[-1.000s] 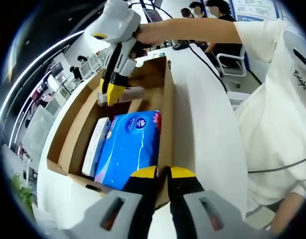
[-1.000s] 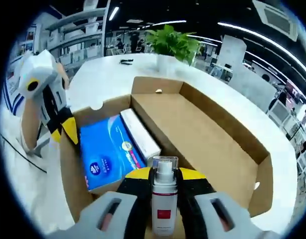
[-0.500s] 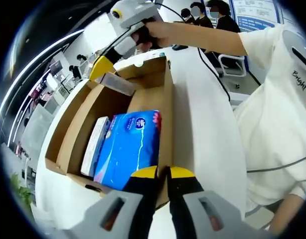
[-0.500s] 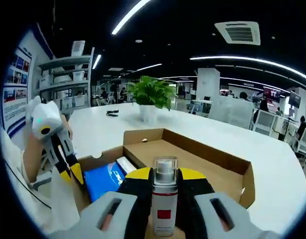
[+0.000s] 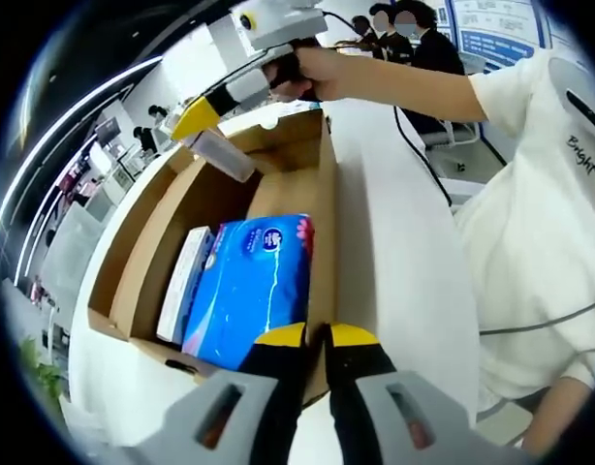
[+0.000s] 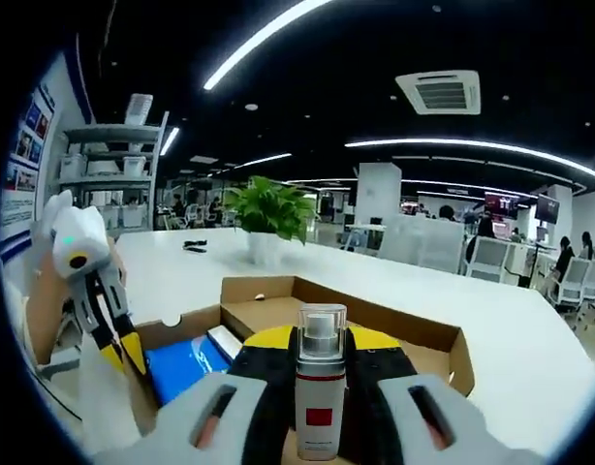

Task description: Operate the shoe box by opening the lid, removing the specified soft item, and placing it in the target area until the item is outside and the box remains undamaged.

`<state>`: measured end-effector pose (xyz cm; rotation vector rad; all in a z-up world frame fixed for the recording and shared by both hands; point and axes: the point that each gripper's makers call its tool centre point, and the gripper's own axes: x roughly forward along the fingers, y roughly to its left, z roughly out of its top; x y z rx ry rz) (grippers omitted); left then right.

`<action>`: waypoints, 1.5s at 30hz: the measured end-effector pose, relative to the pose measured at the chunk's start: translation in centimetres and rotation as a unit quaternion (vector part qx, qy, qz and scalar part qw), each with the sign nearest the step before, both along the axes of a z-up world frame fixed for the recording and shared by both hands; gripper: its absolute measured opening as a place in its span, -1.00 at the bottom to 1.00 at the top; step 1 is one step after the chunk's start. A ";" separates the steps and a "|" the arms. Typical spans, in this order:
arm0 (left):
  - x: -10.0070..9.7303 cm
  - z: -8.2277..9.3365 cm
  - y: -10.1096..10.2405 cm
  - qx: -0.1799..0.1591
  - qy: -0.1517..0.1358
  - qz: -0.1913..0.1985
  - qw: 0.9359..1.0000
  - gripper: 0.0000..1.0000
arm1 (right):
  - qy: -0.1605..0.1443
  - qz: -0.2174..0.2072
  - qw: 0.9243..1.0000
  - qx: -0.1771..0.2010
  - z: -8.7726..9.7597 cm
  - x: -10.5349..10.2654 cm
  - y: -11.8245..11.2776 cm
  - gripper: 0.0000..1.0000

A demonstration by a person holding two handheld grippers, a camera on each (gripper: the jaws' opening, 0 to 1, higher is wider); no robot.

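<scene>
An open cardboard shoe box [image 5: 133, 254] lies on a white table [image 5: 399, 252]. Inside it a blue soft tissue pack [image 5: 254, 281] rests beside a narrow white box [image 5: 184, 281]. My left gripper [image 5: 317, 335] is shut on the box's near wall edge. My right gripper [image 6: 322, 339] is shut on a small spray bottle [image 6: 320, 407] with a clear cap and red label. In the left gripper view the right gripper [image 5: 199, 120] holds that bottle [image 5: 222, 155] up over the box's far end. In the right gripper view the box [image 6: 385, 312], the blue pack [image 6: 186, 364] and the left gripper [image 6: 121, 351] sit below.
A potted green plant [image 6: 264, 208] stands on the table beyond the box. A person's white shirt [image 5: 540, 242] and arm [image 5: 394, 82] are to the right of the box. Other people [image 5: 414, 19], chairs and shelves [image 6: 113, 184] stand further off.
My right gripper has lifted the spray bottle out of the box and raised it higher, so its view now looks across the room. My left gripper has not moved.
</scene>
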<state>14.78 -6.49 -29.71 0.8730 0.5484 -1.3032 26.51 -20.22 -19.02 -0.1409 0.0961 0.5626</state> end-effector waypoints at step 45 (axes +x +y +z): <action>0.0 0.2 -0.1 -0.014 -0.011 -0.002 1.000 -0.86 | -0.130 -0.131 0.981 0.061 4.8 -4.5 -7.4 -0.64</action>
